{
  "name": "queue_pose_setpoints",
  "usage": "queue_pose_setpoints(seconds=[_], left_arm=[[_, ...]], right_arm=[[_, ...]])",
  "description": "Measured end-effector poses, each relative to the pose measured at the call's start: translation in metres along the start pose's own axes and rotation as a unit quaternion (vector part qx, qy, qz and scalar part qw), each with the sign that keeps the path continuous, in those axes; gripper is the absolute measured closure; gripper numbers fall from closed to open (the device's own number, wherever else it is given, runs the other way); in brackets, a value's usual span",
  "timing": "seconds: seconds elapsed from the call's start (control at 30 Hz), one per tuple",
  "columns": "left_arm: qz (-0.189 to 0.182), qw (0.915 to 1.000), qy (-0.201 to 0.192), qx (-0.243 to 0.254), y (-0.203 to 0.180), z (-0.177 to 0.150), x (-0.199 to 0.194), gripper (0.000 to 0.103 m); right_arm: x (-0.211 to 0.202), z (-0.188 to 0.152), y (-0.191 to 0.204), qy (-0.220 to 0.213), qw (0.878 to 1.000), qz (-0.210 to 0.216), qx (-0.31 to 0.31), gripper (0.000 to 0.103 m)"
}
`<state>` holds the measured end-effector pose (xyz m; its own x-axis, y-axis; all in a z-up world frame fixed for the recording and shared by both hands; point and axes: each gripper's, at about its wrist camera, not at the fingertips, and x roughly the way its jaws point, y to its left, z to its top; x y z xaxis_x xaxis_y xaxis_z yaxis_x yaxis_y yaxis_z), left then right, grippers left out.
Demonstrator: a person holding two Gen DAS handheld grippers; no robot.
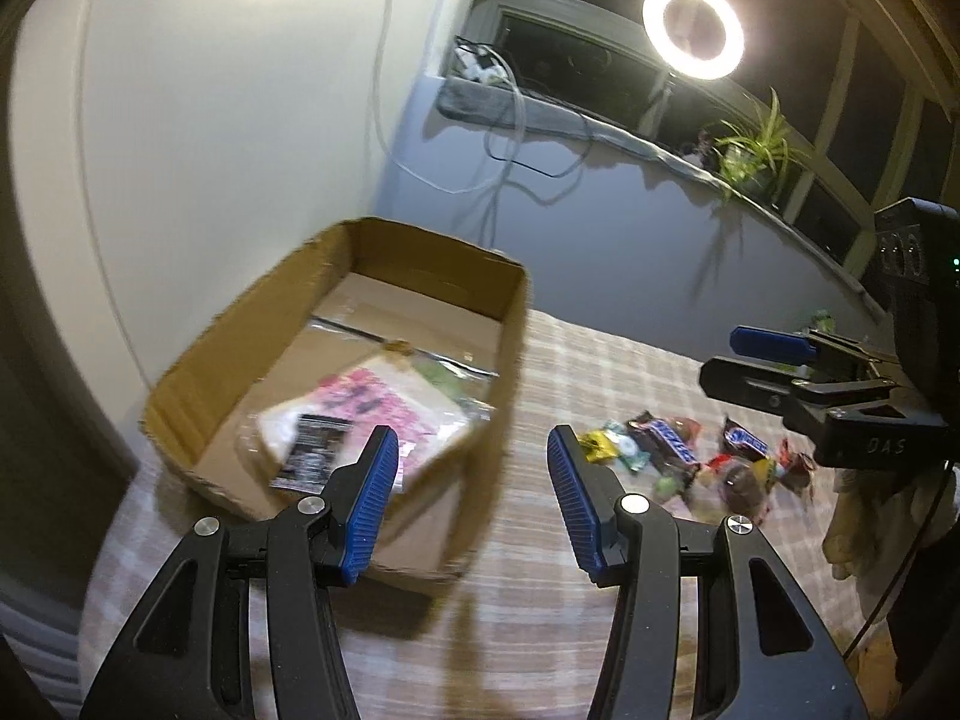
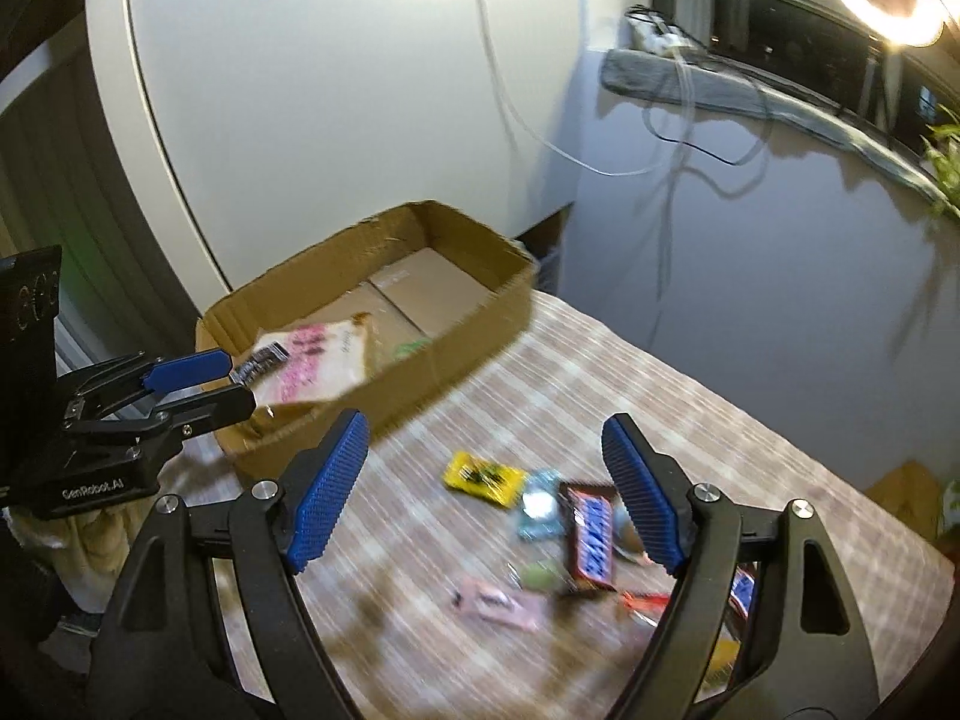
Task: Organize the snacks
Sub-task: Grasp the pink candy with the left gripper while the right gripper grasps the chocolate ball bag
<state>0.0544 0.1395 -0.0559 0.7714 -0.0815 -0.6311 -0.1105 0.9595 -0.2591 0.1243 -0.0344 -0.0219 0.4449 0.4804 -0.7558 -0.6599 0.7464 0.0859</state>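
A low cardboard box stands on the checked tablecloth. A pink-and-white packet sits inside it near the front corner, blurred. My left gripper is open just in front of the box, with nothing between its fingers. To the right lies a loose pile of snacks: a Snickers bar, a yellow packet, a pink wrapper and several small sweets. My right gripper hangs open and empty above that pile.
A white panel and a grey wall with hanging cables rise behind the table. On the sill are a ring light and a potted plant. The table's right edge drops off past the snacks.
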Motion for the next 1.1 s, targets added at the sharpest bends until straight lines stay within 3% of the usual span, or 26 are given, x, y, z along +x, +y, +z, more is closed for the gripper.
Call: queue_pose_setpoints(seconds=[0.3,0.6,0.93,1.0,1.1], left_arm=[[-0.032,0.9986,0.024,0.034,-0.040,-0.007,0.013,0.052],[-0.064,0.9935,0.059,0.074,-0.077,-0.017,0.031,0.062],[-0.098,0.9800,0.120,0.125,-0.108,-0.029,0.059,0.070],[-0.097,0.9773,0.129,0.137,-0.113,-0.032,0.065,0.070],[-0.097,0.9729,0.144,0.153,-0.120,-0.034,0.075,0.070]], right_arm=[[-0.037,-0.038,-0.048,0.000,0.999,-0.023,0.043,0.020],[-0.051,-0.082,-0.082,0.024,0.996,-0.038,0.076,0.020],[-0.046,-0.116,-0.096,0.053,0.994,-0.018,0.095,0.021],[-0.041,-0.118,-0.095,0.058,0.994,-0.012,0.092,0.028],[-0.032,-0.118,-0.094,0.066,0.994,-0.005,0.091,0.031]])
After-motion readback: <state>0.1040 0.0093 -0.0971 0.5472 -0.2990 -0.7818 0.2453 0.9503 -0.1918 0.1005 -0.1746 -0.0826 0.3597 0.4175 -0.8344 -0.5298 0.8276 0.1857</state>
